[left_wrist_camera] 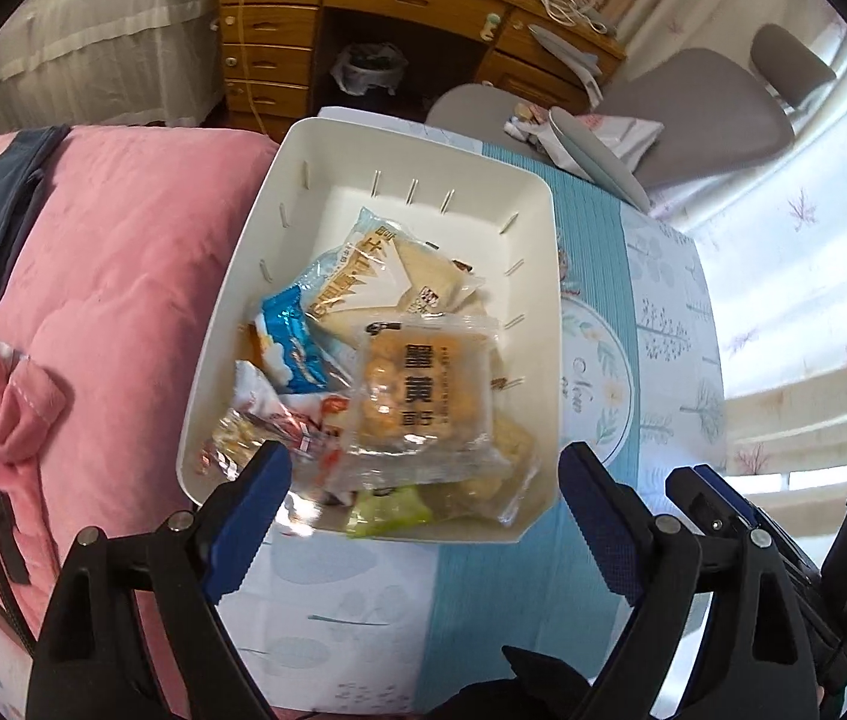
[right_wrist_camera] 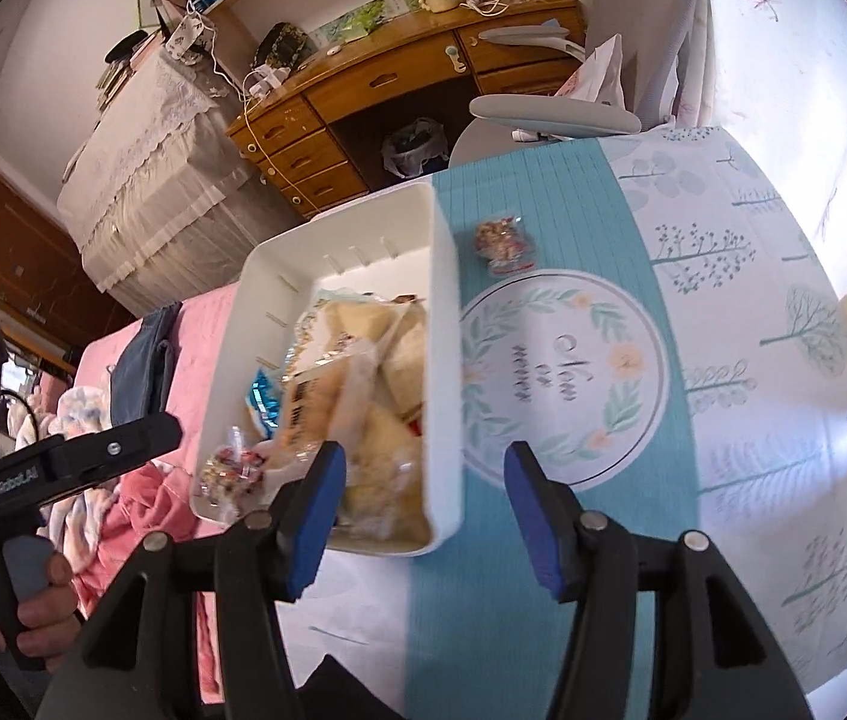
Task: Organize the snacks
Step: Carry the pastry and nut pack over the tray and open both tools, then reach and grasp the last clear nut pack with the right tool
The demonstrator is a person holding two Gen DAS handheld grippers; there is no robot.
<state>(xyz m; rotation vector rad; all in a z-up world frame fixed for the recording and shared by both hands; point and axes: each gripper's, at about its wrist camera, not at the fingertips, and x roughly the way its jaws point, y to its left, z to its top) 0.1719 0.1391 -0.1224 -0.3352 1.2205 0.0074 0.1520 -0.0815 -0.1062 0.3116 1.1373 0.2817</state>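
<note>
White bin (left_wrist_camera: 546, 324) on desk (right_wrist_camera: 723, 360) by bed edge, already collects most snack pkts. One nut pkt (right_wrist_camera: 504, 245) left loose on desk beyond bin. Left tool (left_wrist_camera: 423, 495), right tool (right_wrist_camera: 423, 510) both spread, empty, free for pickup.

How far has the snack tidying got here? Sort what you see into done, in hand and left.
Done: several packets, such as the egg-yolk pastry pack, lie in the white bin.
In hand: nothing; the left gripper and right gripper are both open and empty.
Left: one small snack packet lies on the tablecloth beside the bin.
</note>
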